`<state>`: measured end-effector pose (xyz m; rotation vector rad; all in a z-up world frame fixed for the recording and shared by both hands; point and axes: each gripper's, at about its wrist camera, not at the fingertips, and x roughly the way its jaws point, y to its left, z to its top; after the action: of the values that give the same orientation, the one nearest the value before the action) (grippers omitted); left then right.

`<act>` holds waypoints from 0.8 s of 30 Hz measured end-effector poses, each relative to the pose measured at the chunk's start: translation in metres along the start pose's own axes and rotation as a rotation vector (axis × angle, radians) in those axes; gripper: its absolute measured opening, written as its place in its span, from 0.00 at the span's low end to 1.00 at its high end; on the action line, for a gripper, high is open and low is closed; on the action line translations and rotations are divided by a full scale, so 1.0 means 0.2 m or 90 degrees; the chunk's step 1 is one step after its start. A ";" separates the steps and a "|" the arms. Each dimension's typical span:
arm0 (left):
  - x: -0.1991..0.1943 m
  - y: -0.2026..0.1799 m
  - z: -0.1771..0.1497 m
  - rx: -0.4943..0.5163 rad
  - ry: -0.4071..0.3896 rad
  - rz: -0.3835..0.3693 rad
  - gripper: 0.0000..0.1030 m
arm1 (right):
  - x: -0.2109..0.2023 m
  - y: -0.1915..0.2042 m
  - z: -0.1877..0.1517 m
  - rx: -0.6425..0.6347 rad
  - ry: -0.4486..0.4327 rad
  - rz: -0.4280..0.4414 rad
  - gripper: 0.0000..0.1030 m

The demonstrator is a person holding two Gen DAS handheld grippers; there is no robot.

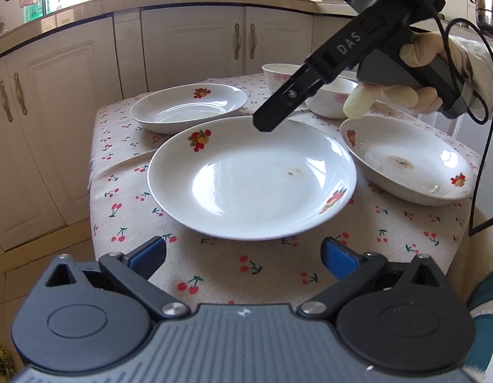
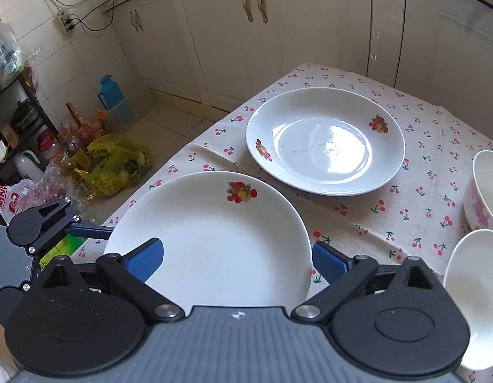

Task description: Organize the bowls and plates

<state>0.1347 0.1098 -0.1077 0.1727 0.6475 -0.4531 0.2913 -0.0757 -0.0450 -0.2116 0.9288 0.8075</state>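
Observation:
Three white plates with fruit prints lie on a cherry-print tablecloth [image 1: 214, 271]: a middle plate [image 1: 251, 177], a far left plate [image 1: 189, 107] and a right plate [image 1: 406, 159]. Two white bowls [image 1: 331, 100] with pink flowers stand behind. My left gripper [image 1: 243, 257] is open and empty, just short of the middle plate's near rim. My right gripper [image 2: 237, 258] is open and empty, hovering above the middle plate [image 2: 211, 239]; it also shows in the left wrist view [image 1: 268, 121] above that plate's far rim. The far plate [image 2: 326, 140] and both bowls [image 2: 485, 188] show in the right wrist view.
Cream kitchen cabinets [image 1: 195, 44] and a counter with bottles stand behind the table. The table's left edge [image 1: 93, 172] drops to a tiled floor. Bags, jars and a blue jug [image 2: 111, 92] sit on the floor to the left.

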 end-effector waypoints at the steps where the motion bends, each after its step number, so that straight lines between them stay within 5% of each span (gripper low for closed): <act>1: -0.02 -0.01 0.00 -0.004 -0.002 0.015 0.99 | -0.03 0.01 -0.01 -0.001 -0.007 -0.003 0.99; 5: -0.11 -0.05 0.00 -0.003 -0.032 0.048 0.99 | -0.16 0.07 -0.08 -0.016 -0.041 -0.023 0.99; 17: -0.27 -0.31 0.08 0.002 -0.089 0.027 0.99 | -0.57 0.21 -0.48 -0.042 -0.122 -0.133 1.00; 24: -0.25 -0.45 0.11 -0.031 -0.073 -0.007 0.99 | -0.70 0.20 -0.74 -0.030 -0.130 -0.197 1.00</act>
<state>0.0710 0.0410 -0.0616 0.0959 0.5465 -0.4545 0.1230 -0.1943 -0.0194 -0.2998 0.6654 0.5528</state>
